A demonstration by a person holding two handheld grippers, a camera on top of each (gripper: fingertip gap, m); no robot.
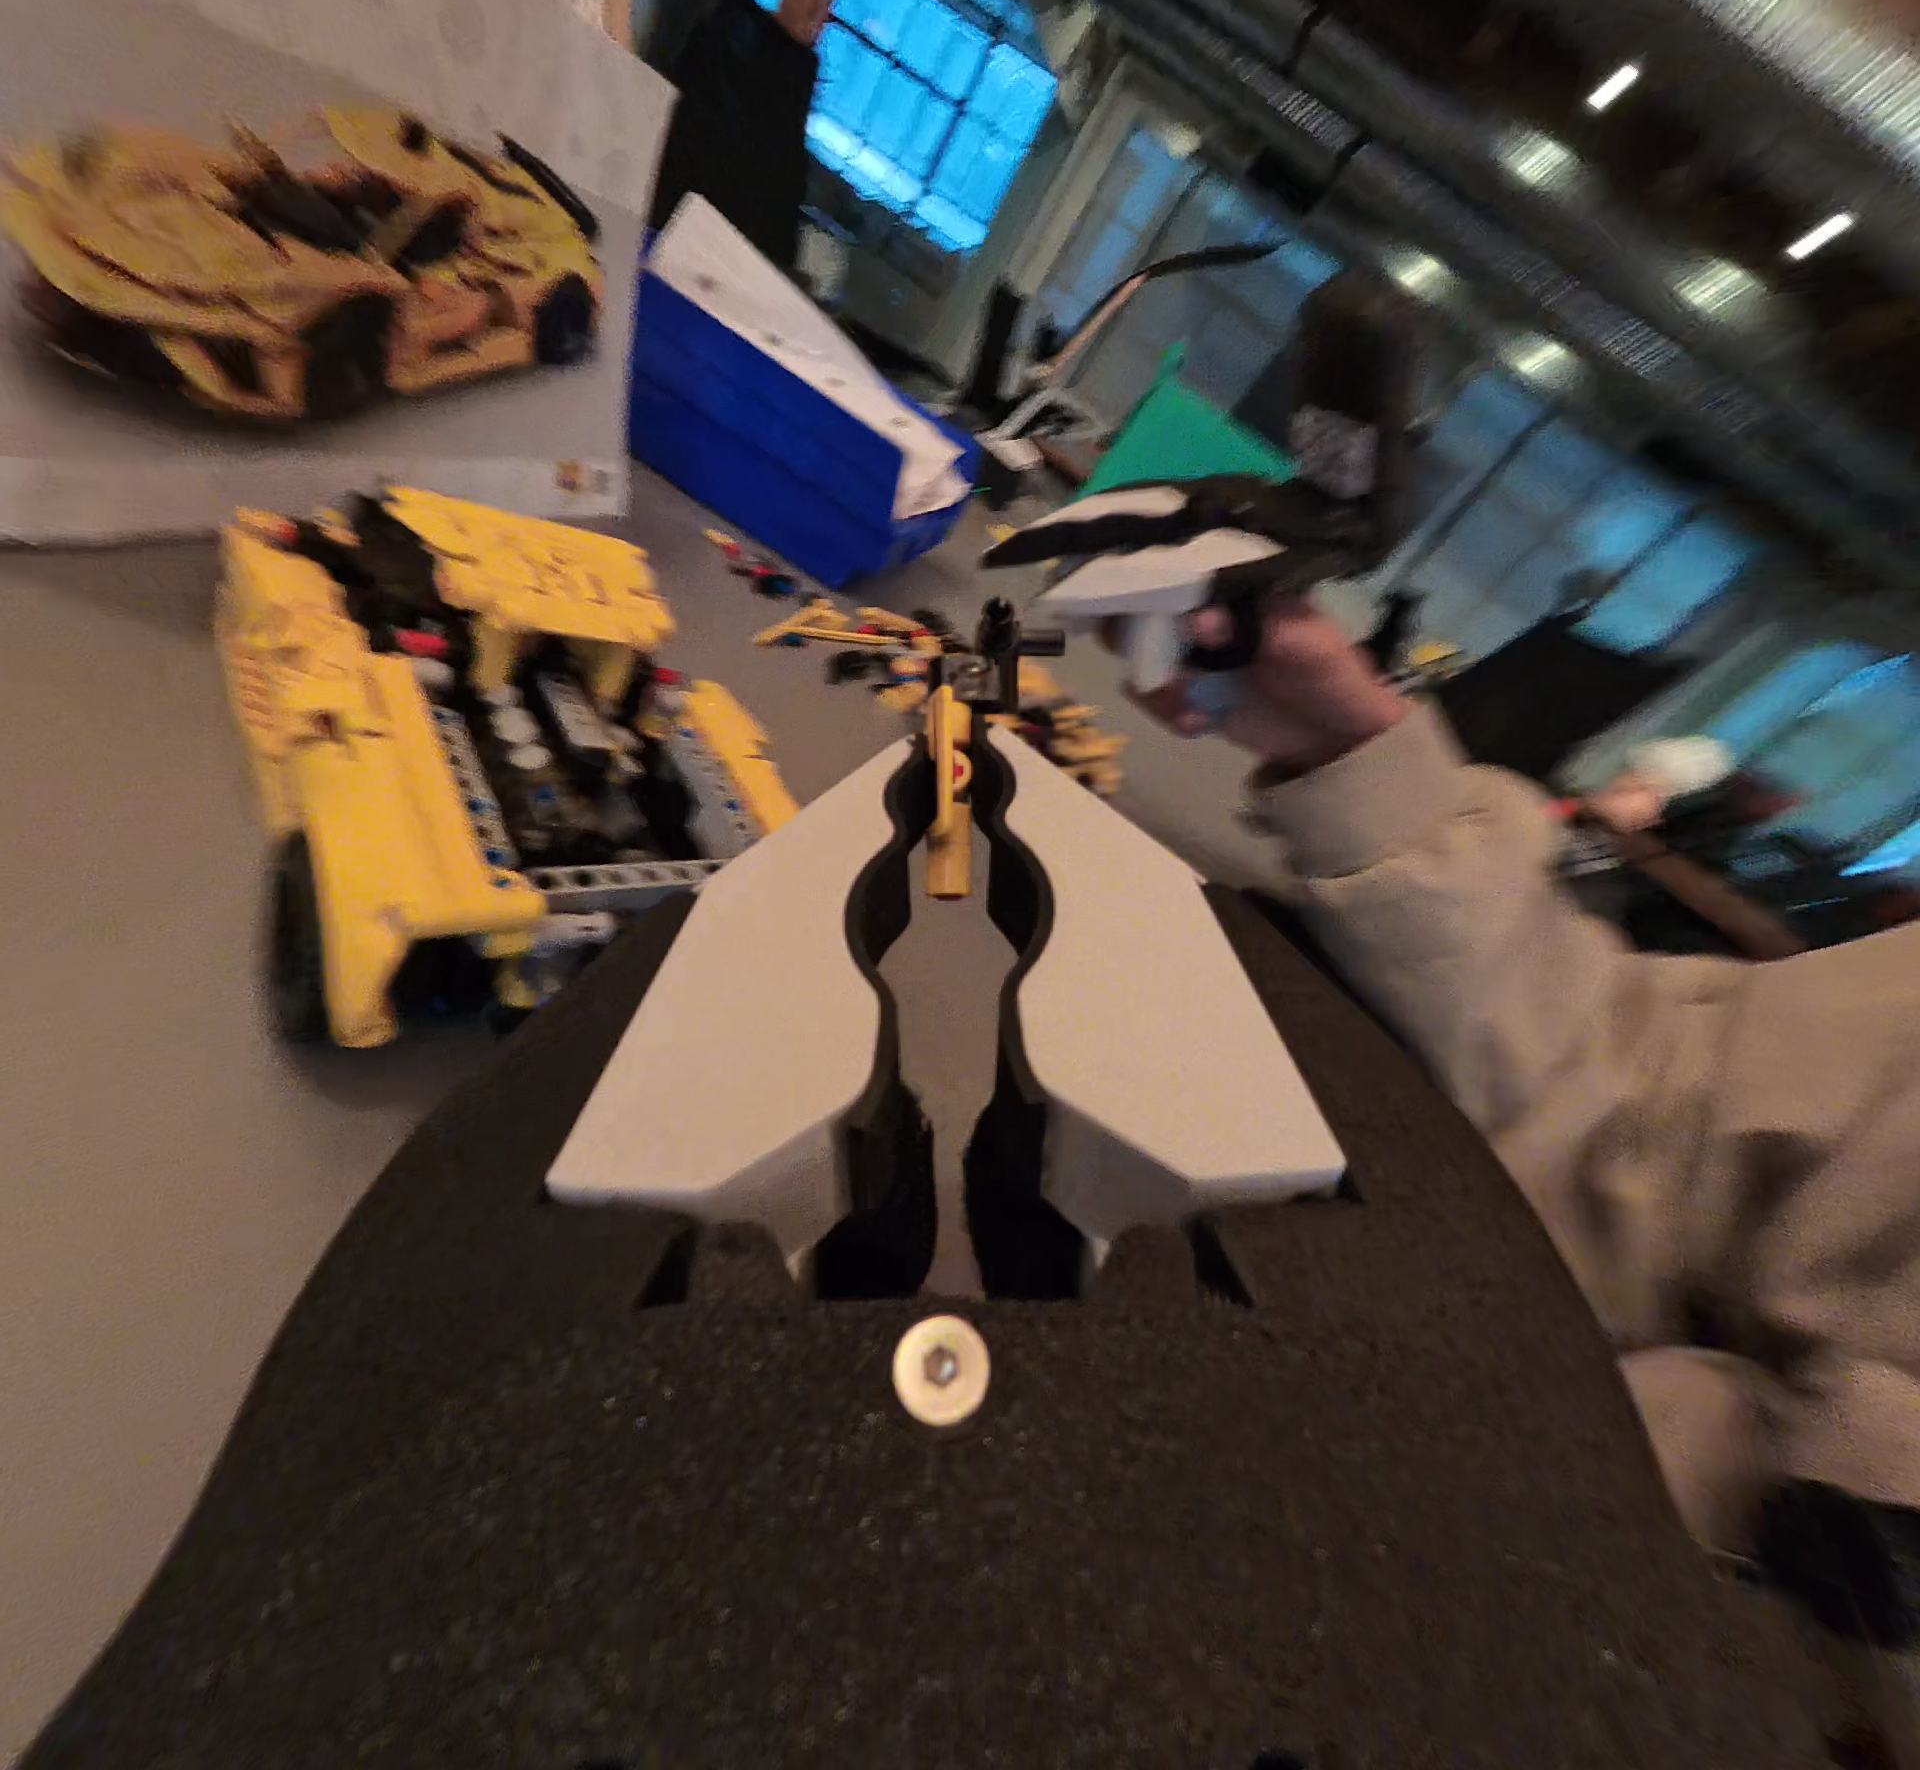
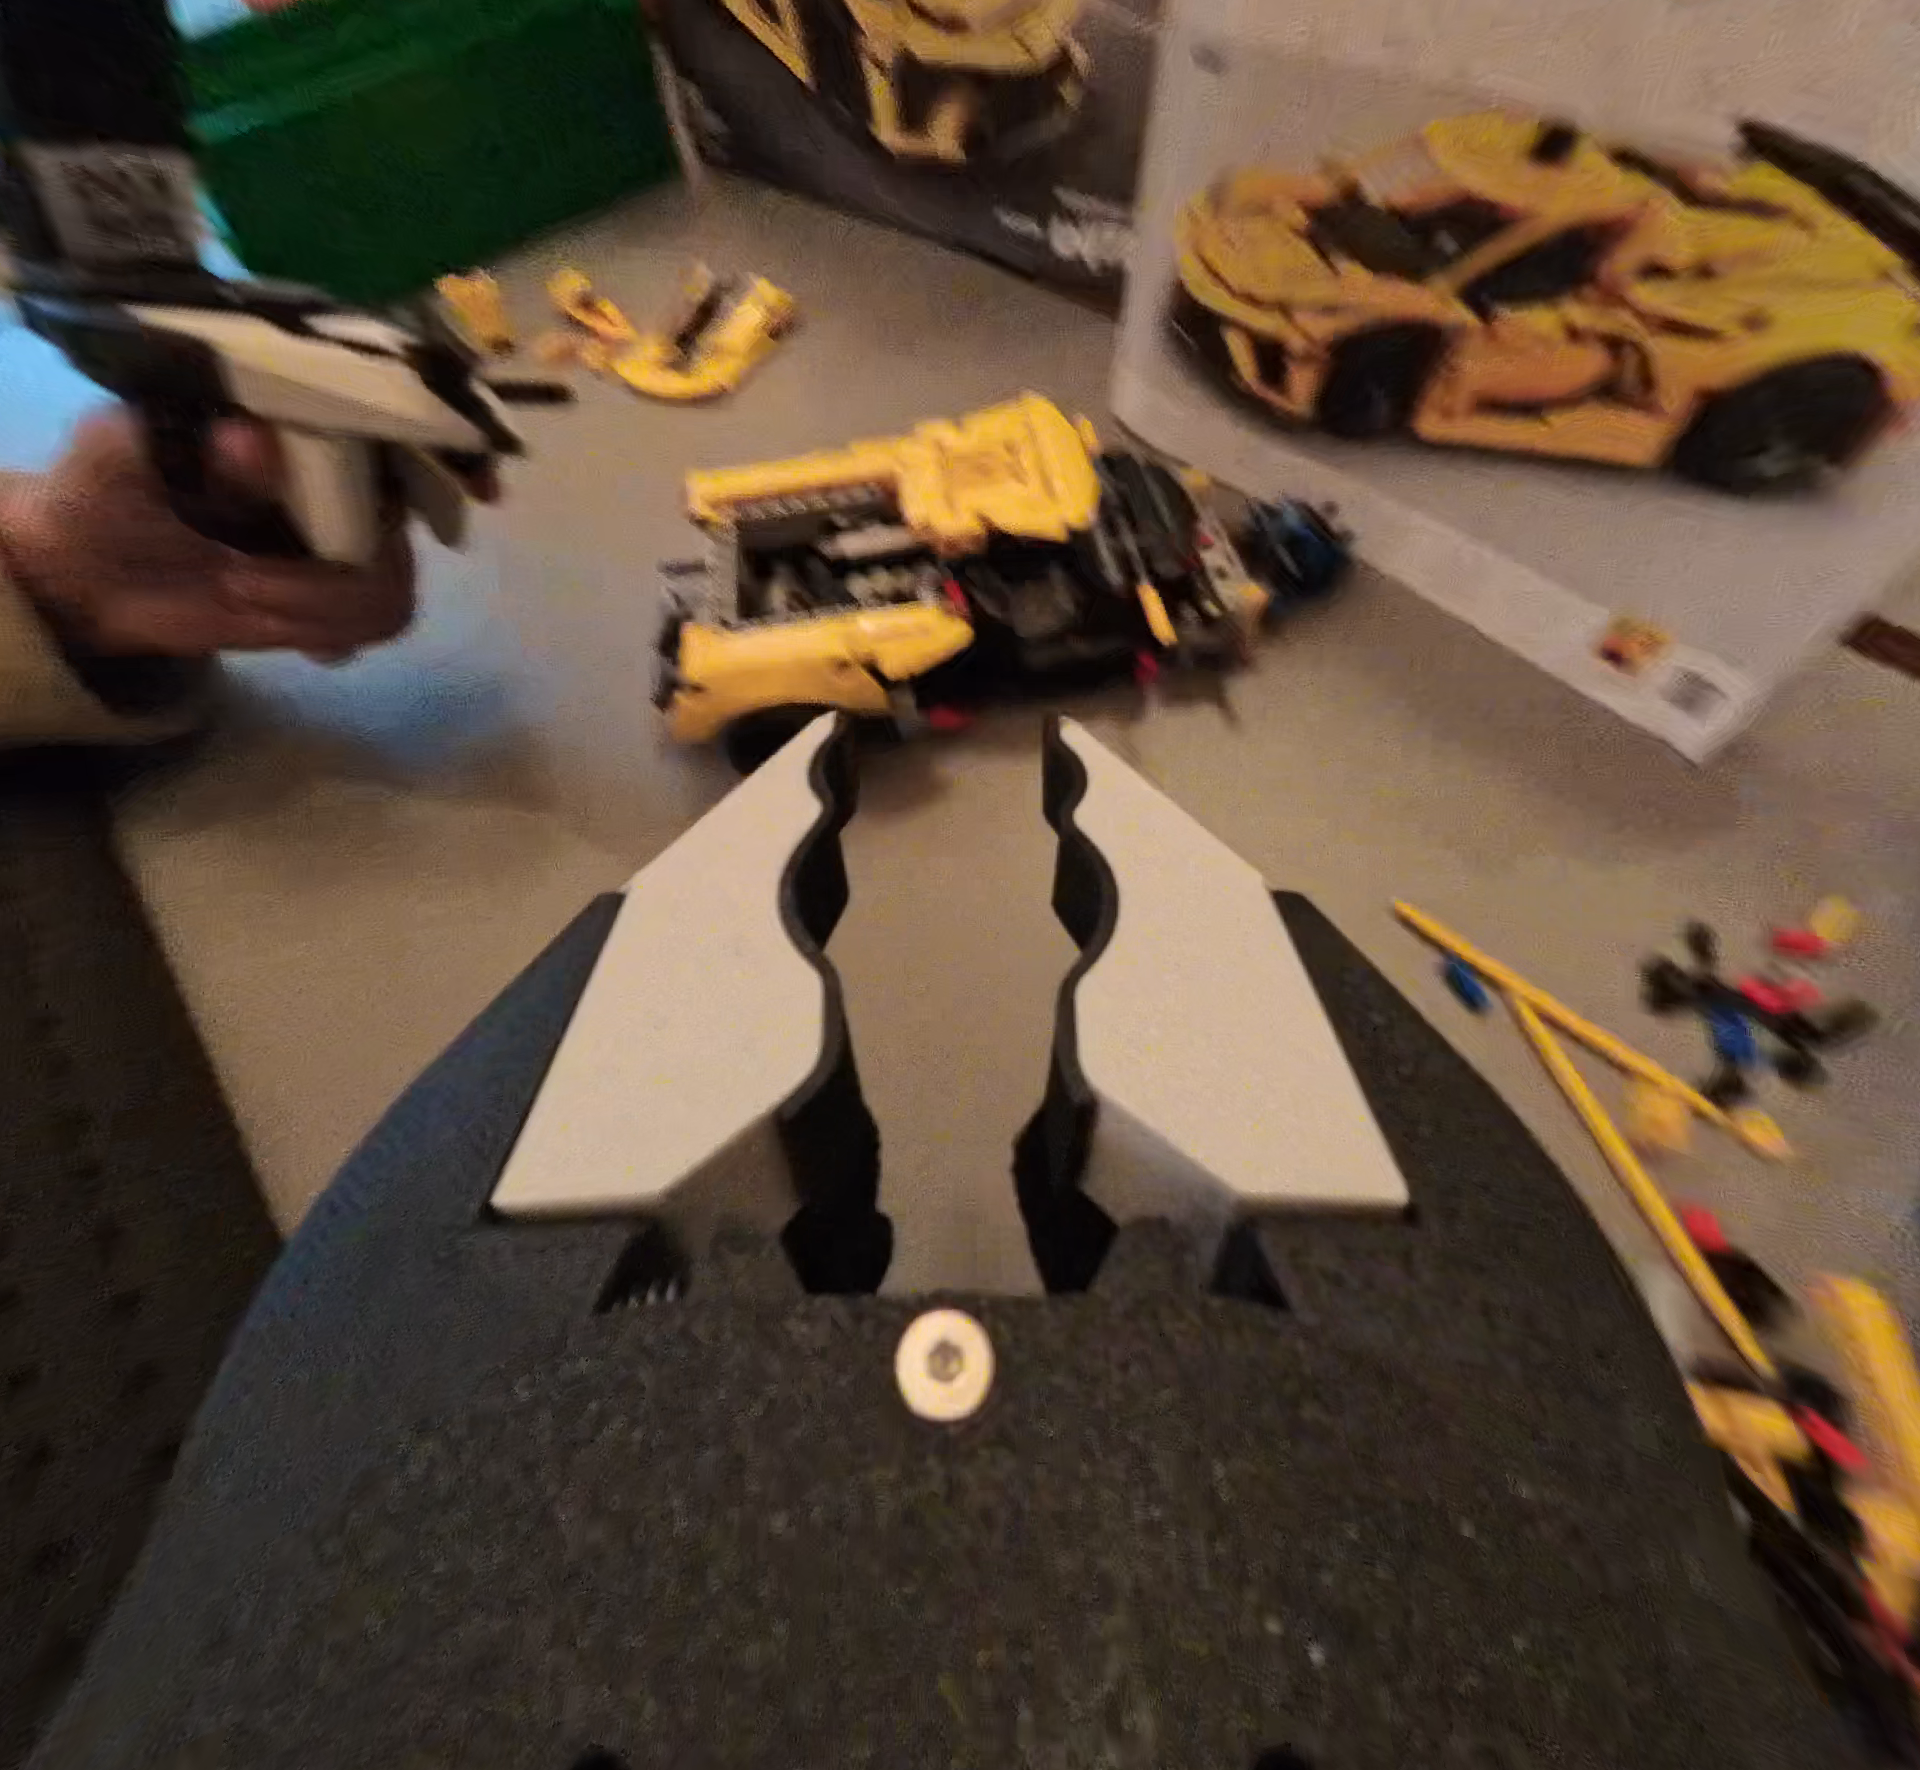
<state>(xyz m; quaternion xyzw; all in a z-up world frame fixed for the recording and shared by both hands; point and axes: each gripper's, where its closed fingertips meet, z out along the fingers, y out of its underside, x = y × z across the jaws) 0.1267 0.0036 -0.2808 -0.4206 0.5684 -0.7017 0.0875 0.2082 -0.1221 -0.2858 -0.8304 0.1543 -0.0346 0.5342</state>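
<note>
My left gripper is shut on a small yellow brick piece with black pins at its far end, held above the grey table. A half-built yellow brick car lies to its left. My right gripper is open and empty, held above the table just short of the same car. In the left wrist view the right gripper shows farther off, held by a hand. In the right wrist view the left gripper shows at the left, in a hand. Both views are blurred.
A white booklet with a yellow car picture stands behind the car. A blue bin, a green bin and a dark box stand around. Loose yellow, black and red parts lie scattered.
</note>
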